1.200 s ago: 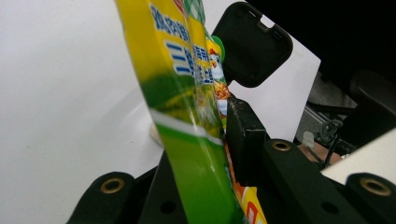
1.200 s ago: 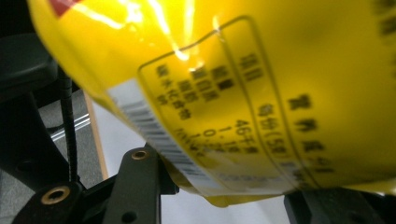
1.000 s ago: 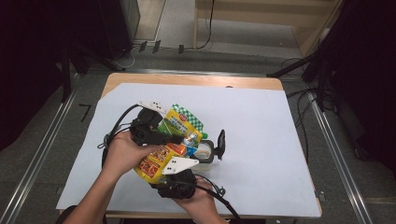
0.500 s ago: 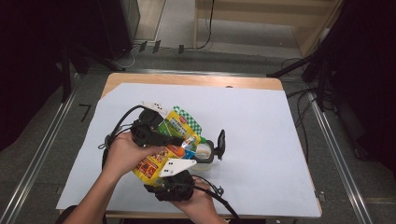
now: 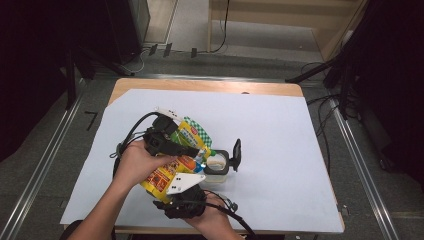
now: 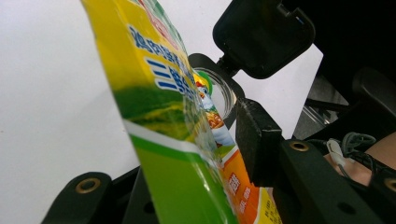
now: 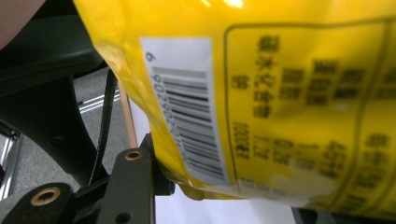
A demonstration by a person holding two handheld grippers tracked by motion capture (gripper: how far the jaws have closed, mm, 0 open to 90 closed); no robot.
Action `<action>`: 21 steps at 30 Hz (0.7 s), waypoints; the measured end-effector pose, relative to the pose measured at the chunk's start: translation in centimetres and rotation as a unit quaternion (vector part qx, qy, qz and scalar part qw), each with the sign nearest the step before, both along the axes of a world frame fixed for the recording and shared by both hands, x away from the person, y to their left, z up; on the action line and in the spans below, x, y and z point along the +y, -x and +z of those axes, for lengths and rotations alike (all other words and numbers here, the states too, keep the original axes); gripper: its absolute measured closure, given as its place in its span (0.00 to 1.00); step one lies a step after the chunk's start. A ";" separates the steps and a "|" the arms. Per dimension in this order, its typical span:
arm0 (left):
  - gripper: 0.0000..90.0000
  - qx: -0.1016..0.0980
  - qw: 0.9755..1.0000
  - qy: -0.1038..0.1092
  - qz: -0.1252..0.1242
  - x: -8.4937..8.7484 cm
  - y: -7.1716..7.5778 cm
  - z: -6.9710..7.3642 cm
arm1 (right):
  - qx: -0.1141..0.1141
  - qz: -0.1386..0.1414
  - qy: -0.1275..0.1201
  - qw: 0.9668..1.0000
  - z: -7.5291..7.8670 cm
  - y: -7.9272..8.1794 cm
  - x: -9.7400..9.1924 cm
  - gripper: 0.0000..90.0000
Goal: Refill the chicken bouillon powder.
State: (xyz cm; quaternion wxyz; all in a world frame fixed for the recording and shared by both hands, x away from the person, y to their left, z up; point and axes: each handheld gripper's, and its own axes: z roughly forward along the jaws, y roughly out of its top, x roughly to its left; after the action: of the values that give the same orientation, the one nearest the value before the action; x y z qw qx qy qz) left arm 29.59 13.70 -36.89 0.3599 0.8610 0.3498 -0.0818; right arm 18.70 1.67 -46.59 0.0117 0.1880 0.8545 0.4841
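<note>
Yellow-green snack pouch (image 5: 176, 157) held above the white-covered table (image 5: 280, 130), near its front-left part, tilted, spout end down toward a clear jar (image 5: 218, 165). Jar upright on the table, black hinged lid (image 5: 236, 154) flipped open and standing at its right side. Pouch mouth right over the jar opening, touching or just above, cannot tell which.

Left tongs (image 5: 192, 150) on the upper part of the pouch, coming in from the left; jaws just been opening, pouch between them. In the left gripper view pouch (image 6: 187, 154) sits between the two black jaws, right jaw pad close beside its face, small gap visible, so spread, not pinching firmly. Jar rim (image 6: 229, 93) and lid (image 6: 264, 35) visible beyond the pouch.

Right tongs (image 5: 172, 182) at the pouch's lower yellow end, near the table's front edge, gripping from below. In the right gripper view yellow back of pouch (image 7: 280, 93) with barcode (image 7: 187, 126) pressed against the left jaw; pinching the pouch bottom.

Both hands close together, left hand (image 5: 135, 162) over the gripper body.
</note>
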 end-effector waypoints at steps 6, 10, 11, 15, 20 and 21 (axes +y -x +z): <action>0.79 0.007 1.000 0.000 0.000 -0.4 -0.4 0.2 | 0.022 -0.003 -0.014 1.000 0.2 -0.3 -0.1 0.66; 0.79 0.014 1.000 -0.017 -0.004 -0.9 -0.5 0.2 | 0.018 0.000 -0.005 1.000 0.3 -0.3 0.0 0.64; 0.79 0.020 0.999 -0.023 -0.009 -1.2 -0.6 0.2 | 0.016 0.004 0.002 1.000 0.2 -0.3 0.2 0.63; 0.78 0.037 0.999 -0.012 -0.007 -1.3 -1.1 0.4 | 0.016 0.001 -0.004 1.000 0.3 -0.3 0.1 0.63; 0.77 0.049 0.999 -0.010 -0.011 -1.6 -1.6 0.9 | 0.007 0.001 -0.006 1.000 0.7 -0.6 0.0 0.62; 0.77 0.049 0.999 -0.012 -0.010 -1.7 -1.6 0.9 | 0.005 0.001 -0.007 1.000 0.7 -0.5 -0.1 0.62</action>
State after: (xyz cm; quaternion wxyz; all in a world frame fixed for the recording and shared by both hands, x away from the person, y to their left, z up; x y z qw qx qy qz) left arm 31.20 12.00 -35.99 0.3312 0.8637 0.3593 -0.1235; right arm 19.22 1.62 -45.85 0.0053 0.1900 0.8514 0.4889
